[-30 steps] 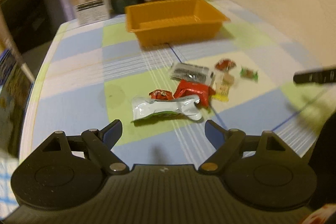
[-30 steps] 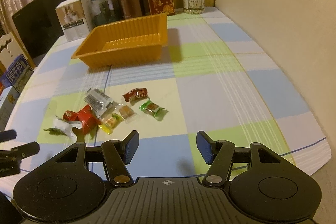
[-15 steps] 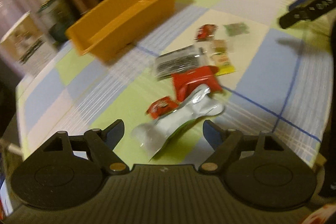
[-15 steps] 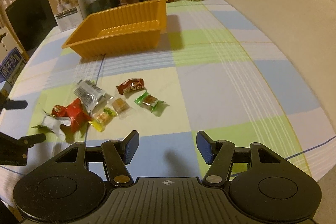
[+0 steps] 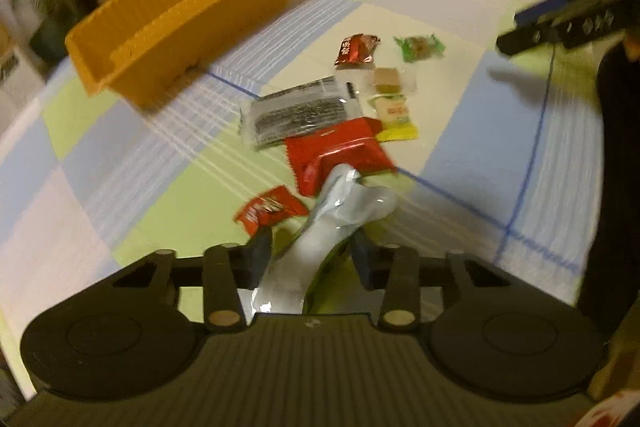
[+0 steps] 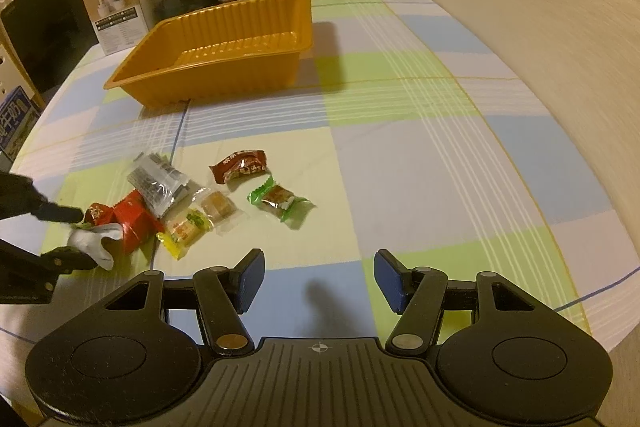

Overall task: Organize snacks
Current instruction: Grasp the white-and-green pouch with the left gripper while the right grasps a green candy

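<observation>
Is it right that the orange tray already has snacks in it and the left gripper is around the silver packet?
Not quite. The right wrist view shows the orange tray empty. The left gripper is indeed closing around the silver packet.

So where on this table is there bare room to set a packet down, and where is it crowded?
Bare cloth runs along the wall side of the table, right of the green candy, and between the snack pile and the orange tray, which is empty. It is crowded around the silver pouch, where the left gripper is closing its jaws, and along the back row of jars.
</observation>
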Demonstrator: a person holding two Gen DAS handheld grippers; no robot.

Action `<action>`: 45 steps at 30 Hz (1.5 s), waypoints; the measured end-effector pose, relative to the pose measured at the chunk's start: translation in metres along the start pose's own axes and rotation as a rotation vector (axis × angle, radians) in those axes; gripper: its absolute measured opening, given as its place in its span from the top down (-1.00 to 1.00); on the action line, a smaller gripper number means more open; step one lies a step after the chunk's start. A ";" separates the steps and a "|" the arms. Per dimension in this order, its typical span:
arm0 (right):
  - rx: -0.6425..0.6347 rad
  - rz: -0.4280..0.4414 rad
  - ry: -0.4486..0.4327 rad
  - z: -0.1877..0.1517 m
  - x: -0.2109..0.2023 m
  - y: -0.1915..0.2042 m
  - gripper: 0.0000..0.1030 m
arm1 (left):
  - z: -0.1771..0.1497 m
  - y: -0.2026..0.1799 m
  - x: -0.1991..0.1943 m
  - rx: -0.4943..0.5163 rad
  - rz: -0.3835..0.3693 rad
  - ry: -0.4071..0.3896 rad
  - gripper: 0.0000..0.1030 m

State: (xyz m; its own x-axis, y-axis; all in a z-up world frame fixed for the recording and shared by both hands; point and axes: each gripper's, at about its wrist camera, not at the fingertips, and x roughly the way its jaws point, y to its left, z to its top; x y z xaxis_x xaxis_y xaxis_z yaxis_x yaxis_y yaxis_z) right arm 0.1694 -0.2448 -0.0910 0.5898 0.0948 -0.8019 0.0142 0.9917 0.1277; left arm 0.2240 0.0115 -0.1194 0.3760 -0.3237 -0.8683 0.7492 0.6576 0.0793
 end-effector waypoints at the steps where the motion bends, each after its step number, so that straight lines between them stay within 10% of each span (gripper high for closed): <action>1: 0.000 0.001 0.001 0.000 0.001 0.000 -0.18 | -0.002 -0.001 -0.002 -0.027 -0.007 0.005 0.34; 20: 0.006 0.007 -0.013 0.003 0.017 -0.009 -0.18 | -0.029 -0.022 -0.009 -0.427 0.042 -0.080 0.44; 35: -0.373 0.150 -0.004 0.030 0.074 0.011 -0.16 | -0.048 -0.043 -0.027 -0.689 0.102 -0.134 0.46; 45: -0.375 0.170 -0.010 0.030 0.081 0.016 0.58 | -0.042 -0.043 -0.038 -0.692 0.122 -0.162 0.46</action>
State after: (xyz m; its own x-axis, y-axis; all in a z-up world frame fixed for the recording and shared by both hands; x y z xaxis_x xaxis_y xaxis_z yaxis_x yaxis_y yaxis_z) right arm 0.2414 -0.2234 -0.1368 0.5660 0.2612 -0.7819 -0.3786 0.9249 0.0349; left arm 0.1550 0.0240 -0.1101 0.5514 -0.2817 -0.7853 0.1994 0.9585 -0.2038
